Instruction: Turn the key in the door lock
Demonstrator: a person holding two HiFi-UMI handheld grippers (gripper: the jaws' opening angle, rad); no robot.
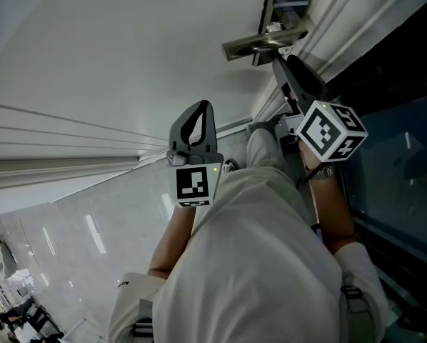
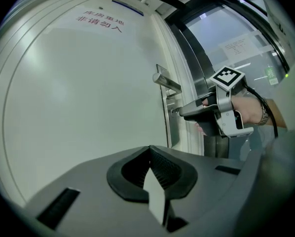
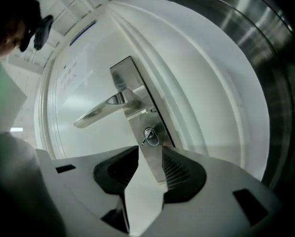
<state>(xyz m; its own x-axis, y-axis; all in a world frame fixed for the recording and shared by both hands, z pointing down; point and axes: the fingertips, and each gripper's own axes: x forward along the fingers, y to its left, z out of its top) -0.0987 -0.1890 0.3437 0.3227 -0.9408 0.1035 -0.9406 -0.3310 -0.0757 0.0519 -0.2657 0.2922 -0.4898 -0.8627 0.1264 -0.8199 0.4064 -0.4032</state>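
One view, right gripper view, shows key (image 3: pixel 149 138) clearly; right gripper (image 3: pixel 150 154) jaws spread; left gripper (image 2: pixel 150 149) jaws together.

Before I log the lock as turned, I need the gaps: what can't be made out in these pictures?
Key, right gripper view: small and glary; its angle in the lock cannot be read.
Lock, head view: hidden behind the right gripper.
Key, left gripper view: too small, a speck at the right gripper's tip.
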